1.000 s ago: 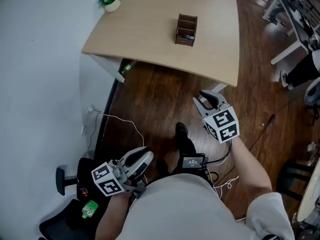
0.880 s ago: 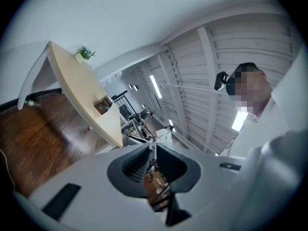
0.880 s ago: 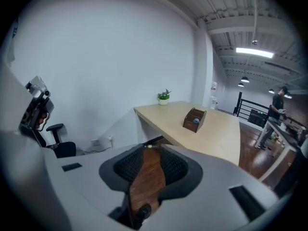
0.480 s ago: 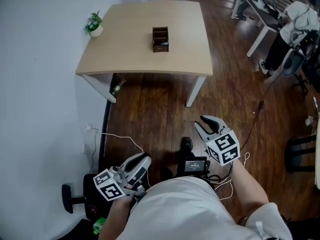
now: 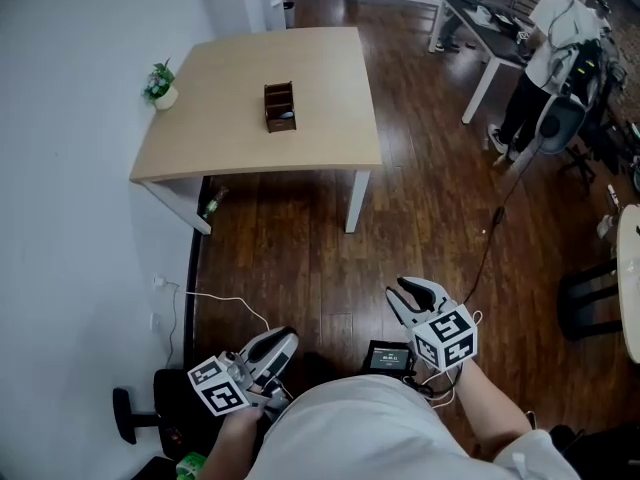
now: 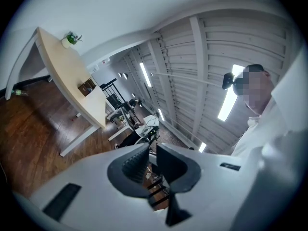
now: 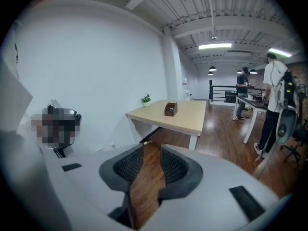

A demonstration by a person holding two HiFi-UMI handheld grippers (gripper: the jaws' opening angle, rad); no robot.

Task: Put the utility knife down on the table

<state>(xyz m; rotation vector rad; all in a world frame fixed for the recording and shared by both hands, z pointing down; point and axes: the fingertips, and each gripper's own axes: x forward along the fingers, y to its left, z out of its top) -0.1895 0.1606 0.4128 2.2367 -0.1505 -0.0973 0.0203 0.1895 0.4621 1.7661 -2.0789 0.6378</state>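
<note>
The utility knife cannot be made out with certainty in any view. A small pale thing lies in the wooden box (image 5: pixel 279 106), but it is too small to tell what it is. The box stands upright near the middle of the light wooden table (image 5: pixel 240 138), and a small potted plant (image 5: pixel 159 84) stands at the table's edge beside the wall.

Both grippers are well apart from the table, low in the head view, over the dark wooden floor (image 5: pixel 300 238). The right gripper (image 5: pixel 405 290) has its jaws apart, and only floor shows between them. The left gripper (image 5: pixel 283 336) has only a narrow gap between its jaws and holds nothing. A white cable (image 5: pixel 215 298) lies on the floor near the wall. A person (image 5: pixel 548 43) stands at another desk, far right.
</note>
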